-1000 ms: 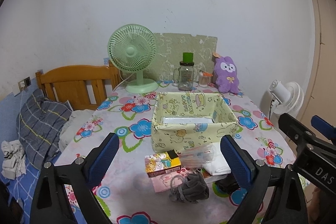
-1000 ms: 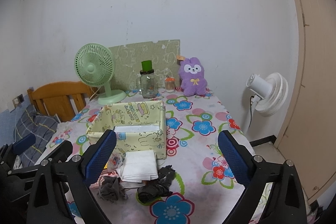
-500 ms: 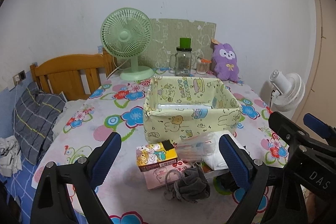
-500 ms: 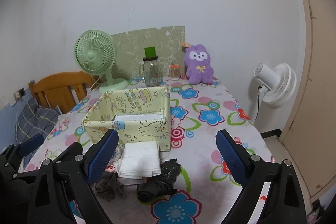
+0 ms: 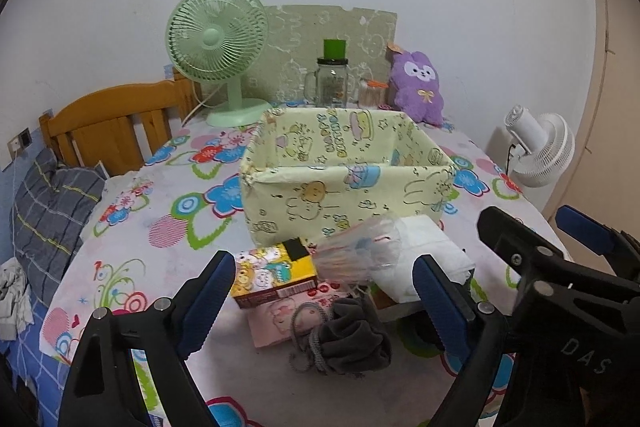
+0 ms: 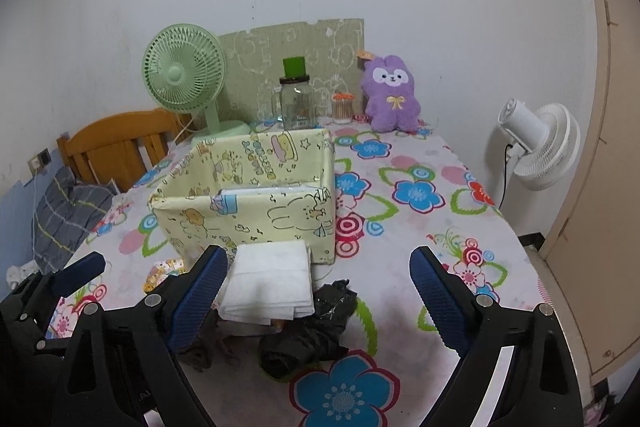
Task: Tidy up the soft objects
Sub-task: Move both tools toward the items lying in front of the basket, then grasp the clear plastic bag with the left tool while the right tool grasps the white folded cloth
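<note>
A yellow cartoon-print fabric box (image 5: 348, 187) stands mid-table; it also shows in the right wrist view (image 6: 248, 203). In front of it lie a grey sock bundle (image 5: 344, 341), a yellow carton (image 5: 274, 273), a pink packet (image 5: 280, 319), a clear plastic bag (image 5: 356, 253), a folded white cloth (image 6: 270, 281) and a black crumpled bundle (image 6: 308, 327). My left gripper (image 5: 322, 301) is open above the grey bundle. My right gripper (image 6: 318, 301) is open above the white cloth and black bundle. Both are empty.
A green fan (image 5: 218, 47), a glass jar (image 5: 332, 83) and a purple plush (image 5: 418, 87) stand at the table's far edge. A wooden chair (image 5: 108, 127) and bedding (image 5: 48, 207) are at the left. A white floor fan (image 6: 540, 143) stands at the right.
Both grippers have moved forward and lower toward the pile in front of the box. The objects look larger and closer. Both stay open.
</note>
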### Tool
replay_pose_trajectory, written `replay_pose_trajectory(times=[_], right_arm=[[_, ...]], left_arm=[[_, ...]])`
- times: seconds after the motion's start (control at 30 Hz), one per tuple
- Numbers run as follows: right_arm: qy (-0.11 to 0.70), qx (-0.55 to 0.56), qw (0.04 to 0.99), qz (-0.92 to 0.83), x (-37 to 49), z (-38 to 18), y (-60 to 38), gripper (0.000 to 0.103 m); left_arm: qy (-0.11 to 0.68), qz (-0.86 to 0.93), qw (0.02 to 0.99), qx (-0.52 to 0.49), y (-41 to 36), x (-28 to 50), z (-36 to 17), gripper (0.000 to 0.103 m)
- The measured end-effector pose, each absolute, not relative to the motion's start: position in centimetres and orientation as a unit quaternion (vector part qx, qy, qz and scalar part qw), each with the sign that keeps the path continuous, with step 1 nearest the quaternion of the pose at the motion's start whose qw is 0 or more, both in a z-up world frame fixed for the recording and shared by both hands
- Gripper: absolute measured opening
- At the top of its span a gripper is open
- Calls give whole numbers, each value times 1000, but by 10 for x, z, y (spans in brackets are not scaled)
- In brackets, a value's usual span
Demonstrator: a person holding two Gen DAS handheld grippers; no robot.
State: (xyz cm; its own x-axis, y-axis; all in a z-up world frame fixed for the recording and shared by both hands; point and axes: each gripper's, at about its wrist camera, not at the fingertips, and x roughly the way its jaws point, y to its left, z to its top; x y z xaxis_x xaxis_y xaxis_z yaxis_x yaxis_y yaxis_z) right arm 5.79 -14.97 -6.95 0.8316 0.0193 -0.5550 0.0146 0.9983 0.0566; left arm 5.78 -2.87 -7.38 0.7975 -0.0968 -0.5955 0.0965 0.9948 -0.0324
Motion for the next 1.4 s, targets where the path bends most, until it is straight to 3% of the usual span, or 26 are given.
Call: replay_pose_trajectory(times=[0.5,0.67,0.97,1.4], right_arm=[[325,35,945,8,82,-89,-151,92],[335,41,941,13,88,-94,-152,92],[342,54,938,29,97,-94,-149,92],[361,52,930,38,110,-100,-133,92]], left_arm=[[351,-53,935,15,-44,83,-93,73],[348,-52,936,27,-46,89,-94,71],[352,-33,935,19,-38,96,-92,43],[365,-20,931,3,-20,105,-100,43]])
